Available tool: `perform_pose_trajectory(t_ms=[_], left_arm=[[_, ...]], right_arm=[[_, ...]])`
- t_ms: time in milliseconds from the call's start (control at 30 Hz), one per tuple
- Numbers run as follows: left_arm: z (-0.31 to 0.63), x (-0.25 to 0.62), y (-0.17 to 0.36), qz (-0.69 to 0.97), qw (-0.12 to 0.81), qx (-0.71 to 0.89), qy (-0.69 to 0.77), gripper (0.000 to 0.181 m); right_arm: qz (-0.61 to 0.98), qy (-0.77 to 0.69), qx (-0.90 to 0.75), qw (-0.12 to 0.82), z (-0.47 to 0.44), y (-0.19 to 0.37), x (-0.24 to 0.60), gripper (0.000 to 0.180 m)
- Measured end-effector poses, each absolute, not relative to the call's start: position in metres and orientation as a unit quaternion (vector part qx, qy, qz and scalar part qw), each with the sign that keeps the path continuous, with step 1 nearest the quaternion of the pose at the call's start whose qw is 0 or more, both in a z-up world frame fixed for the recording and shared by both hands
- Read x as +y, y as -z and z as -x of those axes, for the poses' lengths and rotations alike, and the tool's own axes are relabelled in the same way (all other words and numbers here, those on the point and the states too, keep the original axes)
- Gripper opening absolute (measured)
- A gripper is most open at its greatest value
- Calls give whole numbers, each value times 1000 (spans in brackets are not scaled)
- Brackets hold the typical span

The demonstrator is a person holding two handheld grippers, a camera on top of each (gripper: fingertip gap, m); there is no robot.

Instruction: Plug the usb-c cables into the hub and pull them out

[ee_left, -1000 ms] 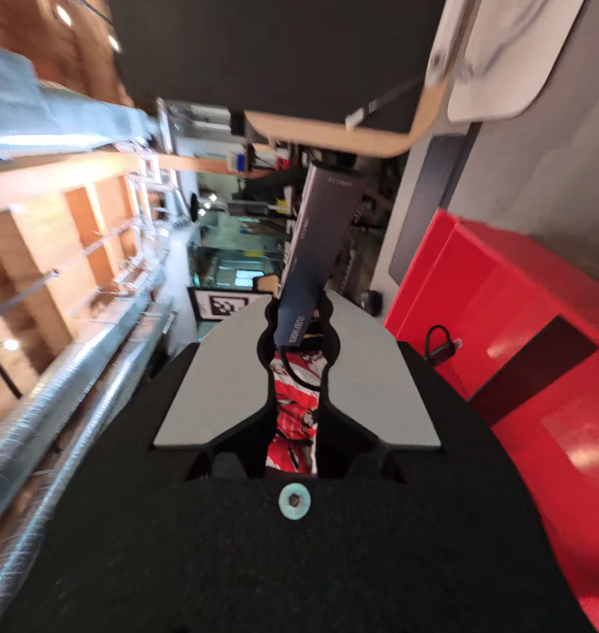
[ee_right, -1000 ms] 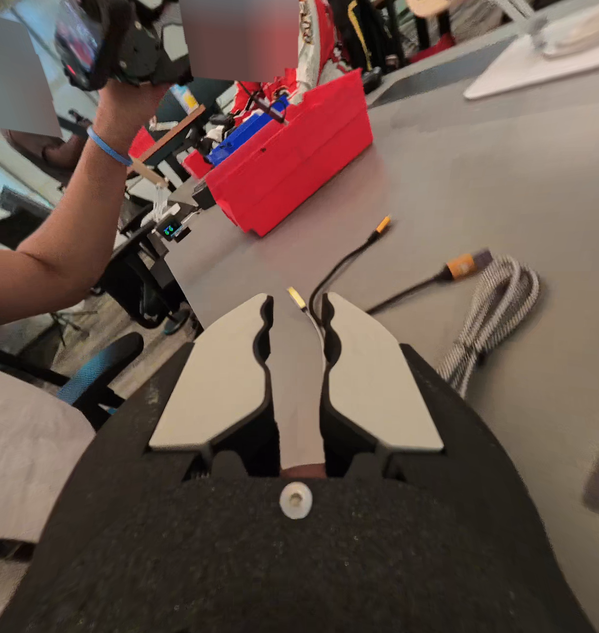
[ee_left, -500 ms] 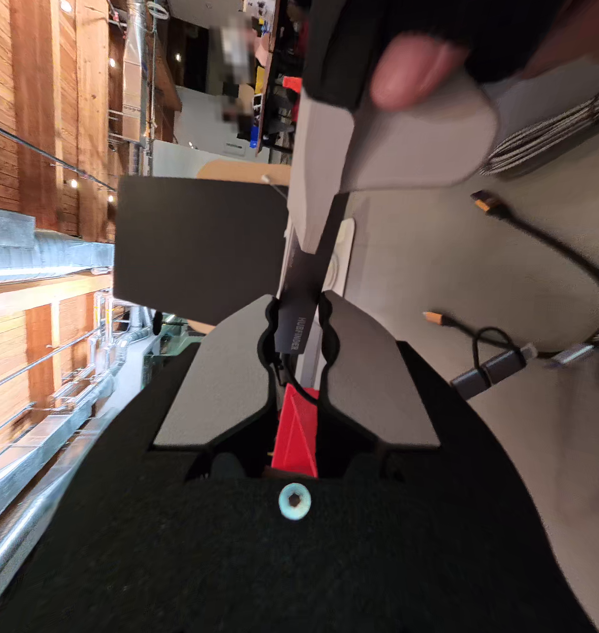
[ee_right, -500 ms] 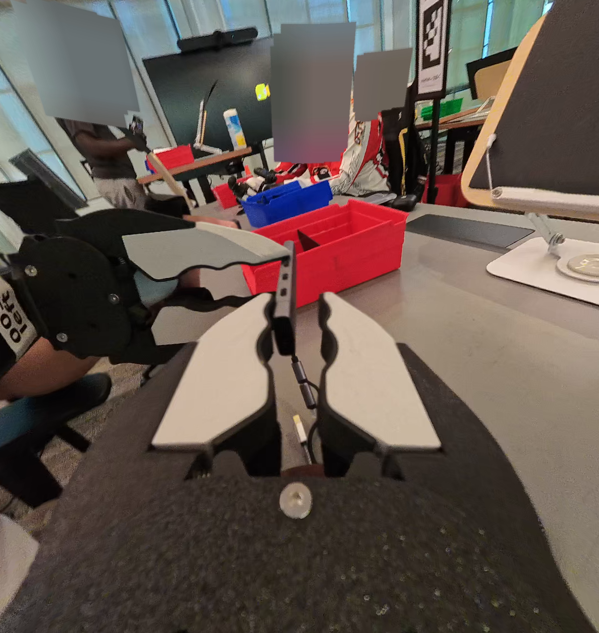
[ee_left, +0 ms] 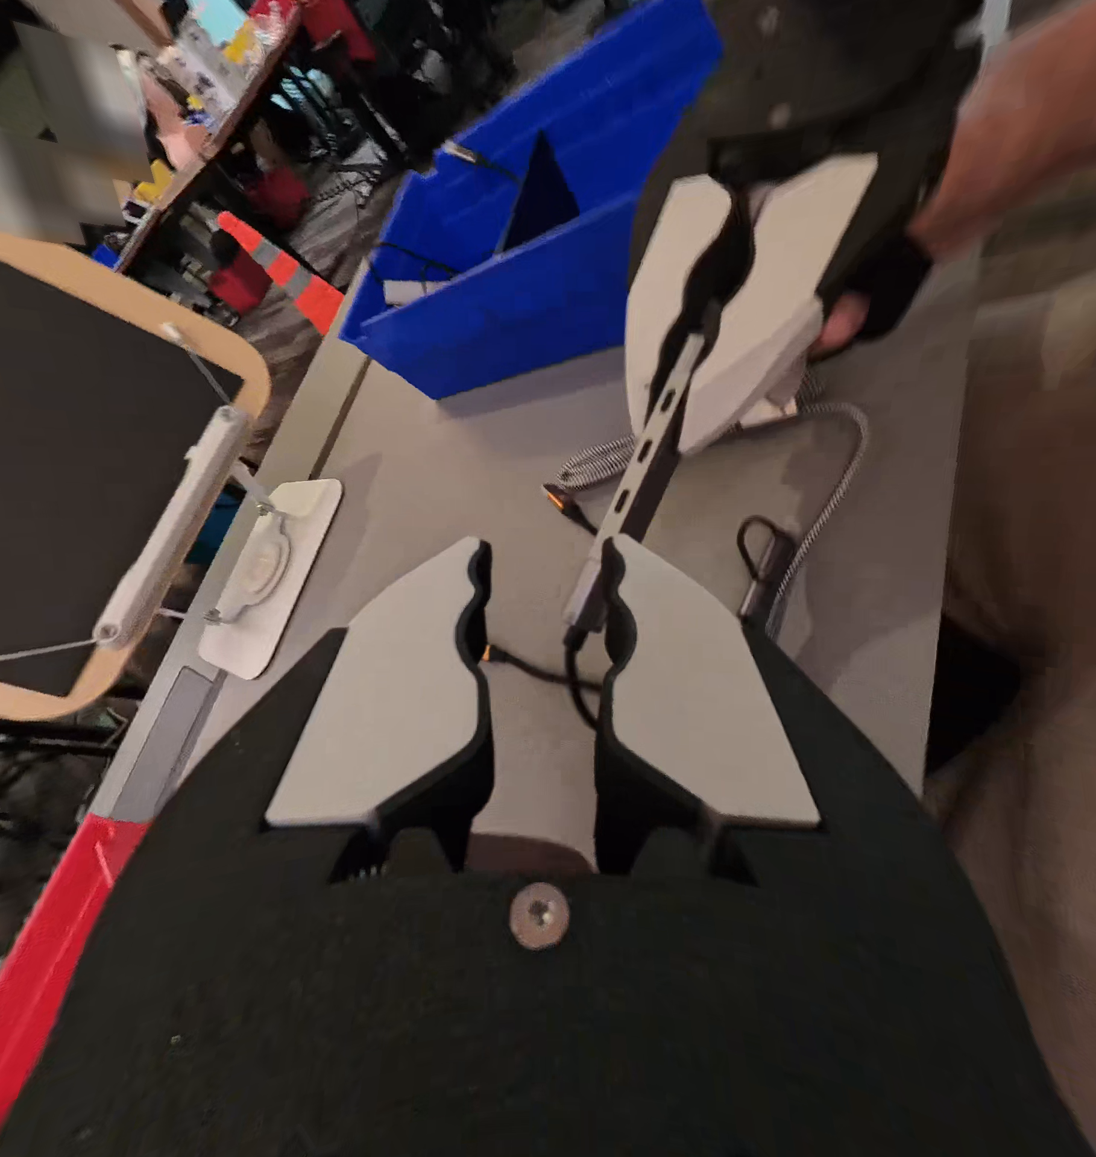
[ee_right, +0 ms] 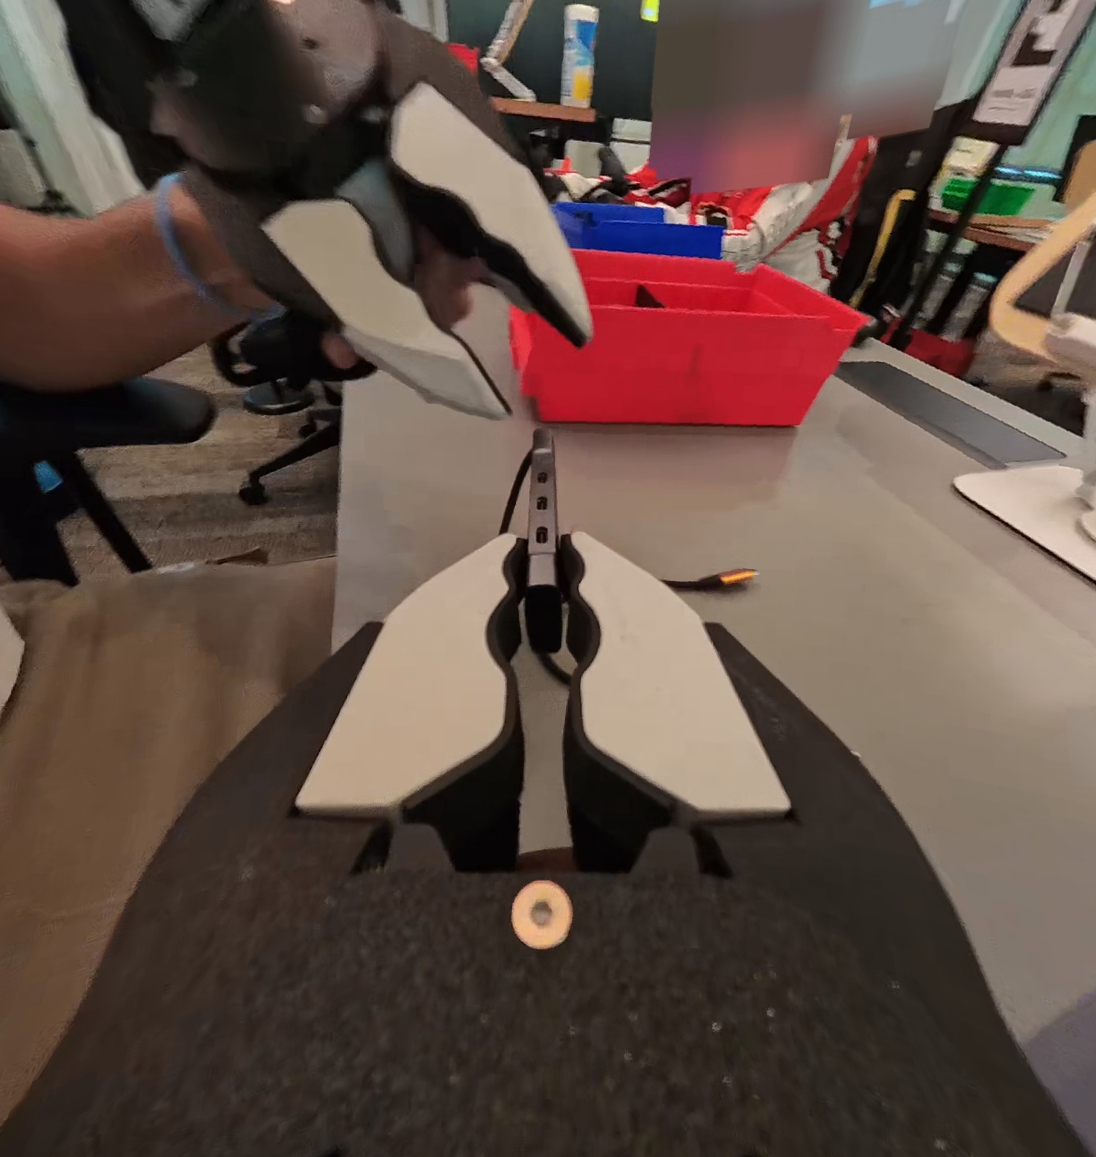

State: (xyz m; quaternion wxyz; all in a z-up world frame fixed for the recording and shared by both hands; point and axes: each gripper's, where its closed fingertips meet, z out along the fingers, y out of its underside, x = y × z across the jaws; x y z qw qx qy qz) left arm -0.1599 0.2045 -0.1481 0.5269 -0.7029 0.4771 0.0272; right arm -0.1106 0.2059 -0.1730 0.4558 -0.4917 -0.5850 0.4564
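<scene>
Above the grey table [ee_right: 846, 563], the slim dark hub [ee_right: 542, 501] is being held edge-up in the right claw [ee_right: 542, 551], whose jaws are being pressed together on one end of it; its short lead is hanging from the far end. A row of small ports is being shown along the hub's upper edge. The left claw [ee_left: 542, 563] is being held spread and empty just beside the hub's free end, which is lying against one finger in the left wrist view.

Two orange-tipped usb-c cables are being left loose on the table: one plug [ee_right: 736, 576] to the right of the hub, another [ee_left: 558, 499] beside a braided grey cable [ee_left: 833, 494]. By the look of it, no cable is plugged in yet, and the hub is merely being steadied. The next move is judged to call for one plug being pinched by the left claw and lined up squarely with a port.

Beyond, a red bin [ee_right: 677, 350] and a blue bin [ee_left: 533, 250] are being kept at the table's far side. Motion blur is softening both views, so the ports' kinds cannot be told, and the dark connector [ee_left: 765, 582] near the braided cable is hard to make out.
</scene>
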Motion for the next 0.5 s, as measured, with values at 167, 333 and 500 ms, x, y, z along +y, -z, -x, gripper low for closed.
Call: perform_pose_trajectory(t_ms=[167, 333, 500], left_arm=[[151, 178, 168, 663, 519, 530, 104, 13], [143, 169, 170, 655, 511, 529, 171, 25], [129, 158, 180, 634, 509, 551, 187, 25]], right_arm=[[447, -468, -615, 450, 112, 173, 188, 9], [431, -488, -612, 448, 117, 170, 177, 9], [411, -503, -618, 444, 124, 169, 162, 9]])
